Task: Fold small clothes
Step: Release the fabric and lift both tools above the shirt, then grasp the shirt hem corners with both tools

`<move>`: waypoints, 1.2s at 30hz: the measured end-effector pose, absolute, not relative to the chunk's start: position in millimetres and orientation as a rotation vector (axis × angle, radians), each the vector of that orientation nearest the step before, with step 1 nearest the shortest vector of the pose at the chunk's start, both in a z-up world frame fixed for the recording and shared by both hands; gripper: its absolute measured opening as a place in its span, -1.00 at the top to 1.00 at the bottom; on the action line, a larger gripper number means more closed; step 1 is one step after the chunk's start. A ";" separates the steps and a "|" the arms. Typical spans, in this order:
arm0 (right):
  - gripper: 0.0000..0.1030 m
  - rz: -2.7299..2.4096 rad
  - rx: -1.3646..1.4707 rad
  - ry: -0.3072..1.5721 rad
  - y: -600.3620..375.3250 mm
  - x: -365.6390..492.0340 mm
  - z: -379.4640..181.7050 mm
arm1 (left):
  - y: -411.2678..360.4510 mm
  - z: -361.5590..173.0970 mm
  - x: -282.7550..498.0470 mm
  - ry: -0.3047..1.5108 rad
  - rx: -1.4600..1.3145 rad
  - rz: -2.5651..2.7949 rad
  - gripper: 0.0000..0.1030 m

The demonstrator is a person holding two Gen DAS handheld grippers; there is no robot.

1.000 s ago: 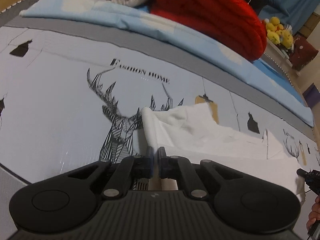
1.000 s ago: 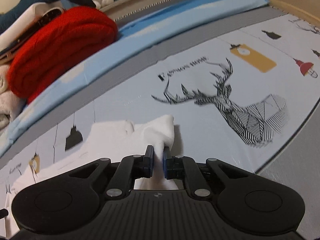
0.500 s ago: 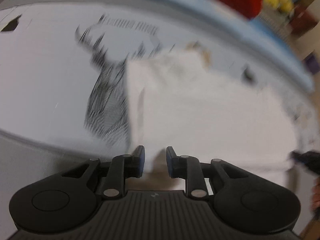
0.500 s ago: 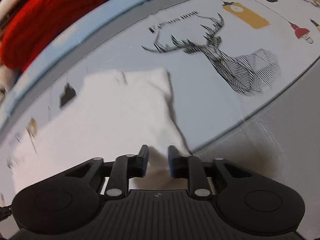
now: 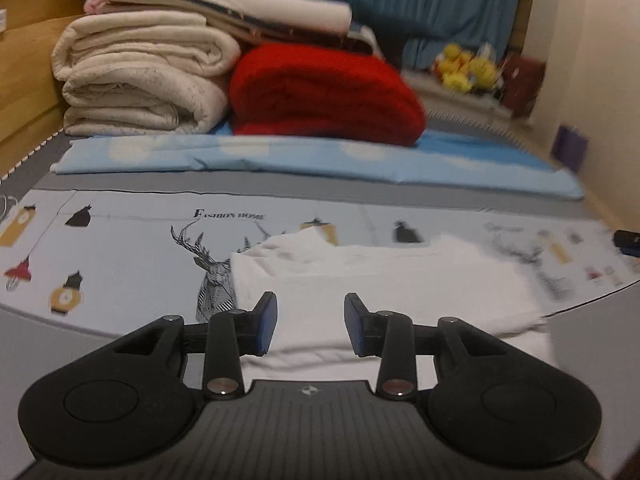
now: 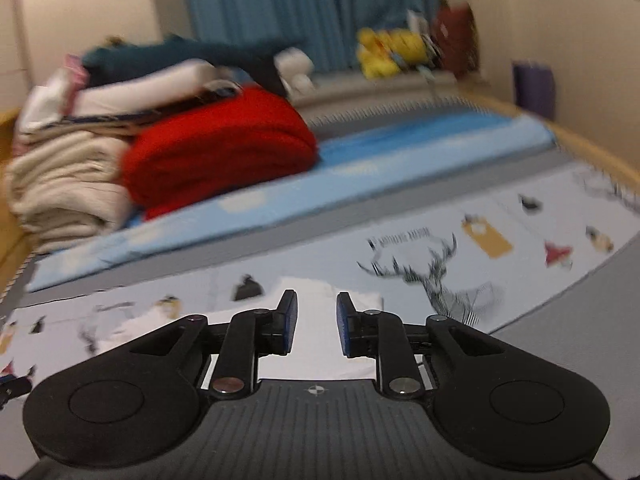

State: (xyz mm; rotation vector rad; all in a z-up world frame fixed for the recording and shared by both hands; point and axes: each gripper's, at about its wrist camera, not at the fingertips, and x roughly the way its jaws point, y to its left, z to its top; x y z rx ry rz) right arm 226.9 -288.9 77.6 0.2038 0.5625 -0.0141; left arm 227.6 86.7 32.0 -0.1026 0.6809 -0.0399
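Observation:
A small white garment [image 5: 380, 280] lies folded flat on the deer-print sheet [image 5: 140, 248]. My left gripper [image 5: 311, 326] is open and empty, just above the garment's near edge. In the right wrist view the same white garment [image 6: 316, 328] lies under and ahead of my right gripper [image 6: 317, 326], which is open and empty. The right view is blurred by motion.
Folded cream quilts [image 5: 140, 76] and a red blanket [image 5: 324, 92] are stacked at the back on a light blue sheet [image 5: 312, 160]. Yellow plush toys [image 5: 468, 68] sit at the far right. The other gripper's tip [image 5: 626, 242] shows at the right edge.
Both grippers were shut on the garment's corners, laid it down on the sheet and opened. Both have since pulled back and tilted up, away from the cloth.

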 end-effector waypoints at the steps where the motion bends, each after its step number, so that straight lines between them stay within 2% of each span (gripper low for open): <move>1: 0.44 -0.005 0.180 0.535 -287.8 211.4 86.1 | 88.6 38.8 210.8 0.665 -0.112 -0.044 0.15; 4: 0.28 0.010 0.135 0.471 -289.9 159.2 99.2 | 88.6 54.3 153.8 0.604 -0.104 -0.061 -0.04; 9: 0.26 -0.016 0.118 0.466 -301.7 101.1 79.3 | 94.7 46.1 69.7 0.548 -0.067 -0.070 -0.33; 11: 0.26 -0.032 0.112 0.474 -306.2 84.9 58.1 | 97.0 19.5 48.6 0.568 -0.053 -0.057 -0.33; 14: 0.27 -0.098 0.148 0.613 -314.5 79.7 20.1 | 102.9 -11.9 44.4 0.747 -0.124 -0.036 -0.07; 17: 0.27 -0.114 0.236 0.711 -328.5 81.0 5.1 | 116.0 -21.4 47.2 0.788 -0.202 -0.027 0.01; 20: 0.27 -0.145 0.180 0.759 -329.3 78.8 -3.5 | 132.3 -34.2 54.3 0.870 -0.251 0.013 0.08; 25: 0.27 -0.161 0.230 0.913 -339.6 83.1 -25.3 | 155.9 -61.0 66.6 1.046 -0.356 0.073 0.11; 31: 0.27 -0.212 0.310 1.077 -354.0 84.7 -60.1 | 150.0 -83.6 63.3 1.167 -0.284 0.058 0.12; 32: 0.27 -0.215 0.326 1.097 -356.1 84.4 -63.6 | 150.0 -89.7 62.2 1.204 -0.279 0.054 0.25; 33: 0.27 -0.215 0.340 1.112 -357.6 84.0 -65.5 | 148.5 -93.6 60.2 1.231 -0.274 0.050 0.46; 34: 0.27 -0.213 0.349 1.128 -359.2 83.9 -69.0 | 147.7 -97.2 58.1 1.251 -0.261 0.045 0.52; 36: 0.27 -0.206 0.347 1.164 -357.6 83.5 -74.8 | 145.2 -95.8 56.9 1.245 -0.231 0.025 0.88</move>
